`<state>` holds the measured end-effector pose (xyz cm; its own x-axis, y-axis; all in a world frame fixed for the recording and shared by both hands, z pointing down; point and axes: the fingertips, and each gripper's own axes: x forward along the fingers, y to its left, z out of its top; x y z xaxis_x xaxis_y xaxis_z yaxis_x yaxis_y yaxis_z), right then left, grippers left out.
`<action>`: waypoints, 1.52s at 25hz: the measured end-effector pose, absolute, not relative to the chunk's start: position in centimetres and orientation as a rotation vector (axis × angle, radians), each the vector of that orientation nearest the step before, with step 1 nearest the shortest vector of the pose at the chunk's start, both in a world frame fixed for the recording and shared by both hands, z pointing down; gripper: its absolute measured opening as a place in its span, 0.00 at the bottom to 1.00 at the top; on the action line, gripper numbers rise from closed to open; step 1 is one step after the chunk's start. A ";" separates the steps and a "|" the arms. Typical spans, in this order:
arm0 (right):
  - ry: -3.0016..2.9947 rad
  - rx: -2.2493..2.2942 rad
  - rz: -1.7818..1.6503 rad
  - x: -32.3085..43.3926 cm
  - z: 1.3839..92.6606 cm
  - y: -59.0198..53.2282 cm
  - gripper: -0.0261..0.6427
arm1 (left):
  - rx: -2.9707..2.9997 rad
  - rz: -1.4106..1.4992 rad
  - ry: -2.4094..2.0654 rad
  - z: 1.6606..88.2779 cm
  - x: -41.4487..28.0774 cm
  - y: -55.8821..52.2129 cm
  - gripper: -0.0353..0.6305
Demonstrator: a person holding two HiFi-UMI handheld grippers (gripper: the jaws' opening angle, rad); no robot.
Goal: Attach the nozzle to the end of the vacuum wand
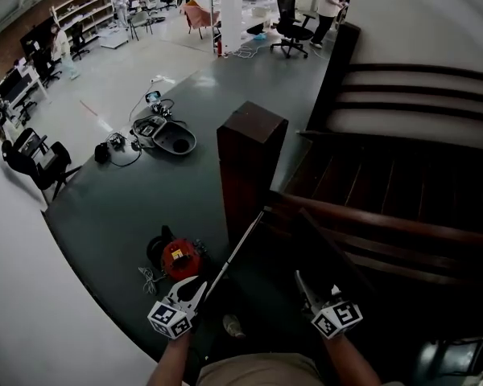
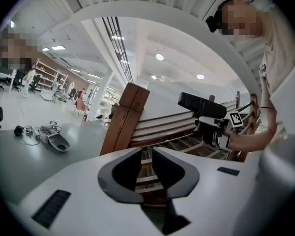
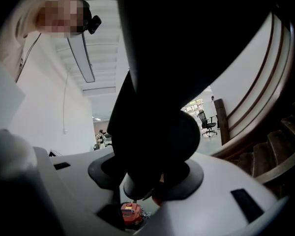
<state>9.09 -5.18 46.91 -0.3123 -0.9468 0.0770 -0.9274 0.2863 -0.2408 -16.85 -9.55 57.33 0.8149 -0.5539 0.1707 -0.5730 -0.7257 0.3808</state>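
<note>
In the head view a thin pale vacuum wand (image 1: pixel 240 244) slants from the wooden post down toward my left gripper (image 1: pixel 197 286). A red vacuum body (image 1: pixel 182 257) sits on the floor just left of it and also shows low in the right gripper view (image 3: pixel 130 213). The left gripper's jaws (image 2: pixel 148 154) stand a little apart with only the stairs showing through the gap. My right gripper (image 1: pixel 304 286) is shut on a black nozzle (image 3: pixel 157 82) that fills its own view. The left gripper view shows that nozzle (image 2: pixel 201 103) from the side.
A dark wooden newel post (image 1: pixel 249 159) stands right ahead. A staircase (image 1: pixel 402 183) with a sloping handrail (image 1: pixel 370 215) is on the right. Another machine with cables (image 1: pixel 165 135) lies farther out on the grey floor, with a black office chair (image 1: pixel 36 163) at the left.
</note>
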 end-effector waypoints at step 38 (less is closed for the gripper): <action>2.446 -1.880 -0.398 16.6 61.5 -16.4 0.32 | 2.304 0.994 -0.620 96.5 4.5 -31.1 0.45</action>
